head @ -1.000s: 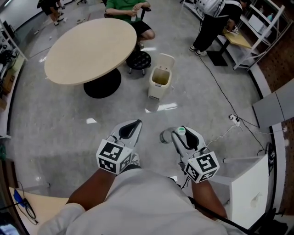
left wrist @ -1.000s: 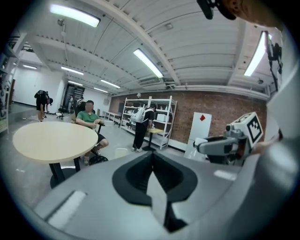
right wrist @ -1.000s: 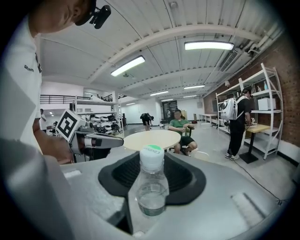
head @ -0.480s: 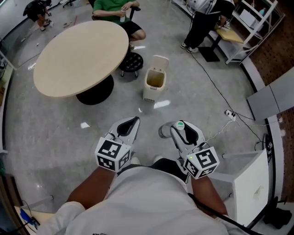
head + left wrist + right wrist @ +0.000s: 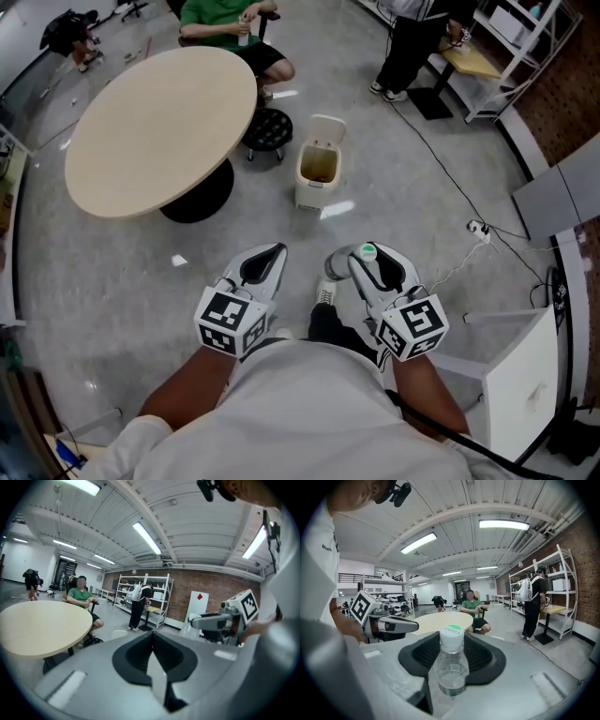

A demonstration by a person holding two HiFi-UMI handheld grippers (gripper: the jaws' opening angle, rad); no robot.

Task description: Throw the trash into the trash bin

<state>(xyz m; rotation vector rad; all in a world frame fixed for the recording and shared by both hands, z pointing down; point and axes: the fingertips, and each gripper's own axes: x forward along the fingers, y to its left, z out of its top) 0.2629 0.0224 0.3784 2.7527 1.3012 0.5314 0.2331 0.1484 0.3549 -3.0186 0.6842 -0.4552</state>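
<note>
The cream trash bin (image 5: 318,172) stands on the floor ahead with its lid flipped up, beside the round table (image 5: 159,131). My right gripper (image 5: 364,262) is shut on a clear plastic bottle (image 5: 338,267) with a green cap, held upright. In the right gripper view the bottle (image 5: 451,665) fills the gap between the jaws (image 5: 452,644). My left gripper (image 5: 265,263) is level with it on the left, a short way from the bin. In the left gripper view its jaws (image 5: 152,637) meet with nothing between them.
A black stool (image 5: 267,127) sits next to the bin, and a seated person (image 5: 225,19) is behind the table. Another person (image 5: 412,47) stands at the back right by shelves (image 5: 525,37). A cable (image 5: 450,178) crosses the floor to a power strip (image 5: 479,228). A white cabinet (image 5: 511,375) is at my right.
Both grippers have travelled forward with me toward the bin, side by side. My foot now shows between them. The bottle stays in the right gripper.
</note>
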